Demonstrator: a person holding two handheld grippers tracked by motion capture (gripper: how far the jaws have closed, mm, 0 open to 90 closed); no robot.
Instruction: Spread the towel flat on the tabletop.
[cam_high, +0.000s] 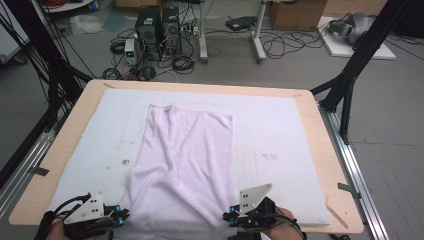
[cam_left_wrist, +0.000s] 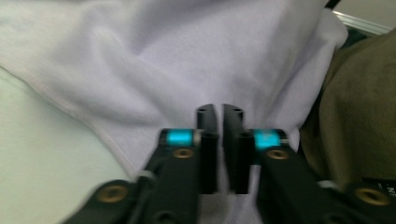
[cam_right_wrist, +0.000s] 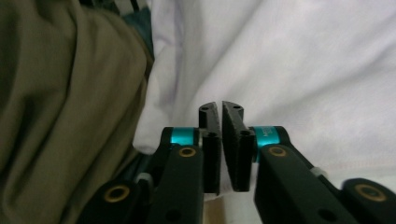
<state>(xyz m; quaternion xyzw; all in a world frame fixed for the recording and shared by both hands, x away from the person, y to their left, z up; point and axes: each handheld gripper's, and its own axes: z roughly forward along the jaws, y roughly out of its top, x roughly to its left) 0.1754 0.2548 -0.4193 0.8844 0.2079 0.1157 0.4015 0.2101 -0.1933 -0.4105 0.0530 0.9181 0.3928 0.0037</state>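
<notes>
A pale lilac towel (cam_high: 185, 165) lies lengthwise on the white mat (cam_high: 285, 125), and its near end reaches the table's front edge. My left gripper (cam_high: 125, 216) sits at the towel's near left corner and points right, towards the cloth. In the left gripper view the jaws of the left gripper (cam_left_wrist: 219, 109) stand a narrow slit apart, with the towel (cam_left_wrist: 163, 60) beyond them and nothing pinched. My right gripper (cam_high: 227, 218) sits at the near right corner and points left. In its own view the right gripper (cam_right_wrist: 219, 106) has its tips meeting in front of the towel (cam_right_wrist: 303, 60), with no cloth between them.
The mat covers a wooden table (cam_high: 330, 150) with a bare rim all round. The person's olive clothing (cam_left_wrist: 359, 116) (cam_right_wrist: 60, 93) is close behind the towel's near edge. Black frame posts (cam_high: 360, 55) stand at the far corners, and computers and cables (cam_high: 157, 35) lie on the floor beyond.
</notes>
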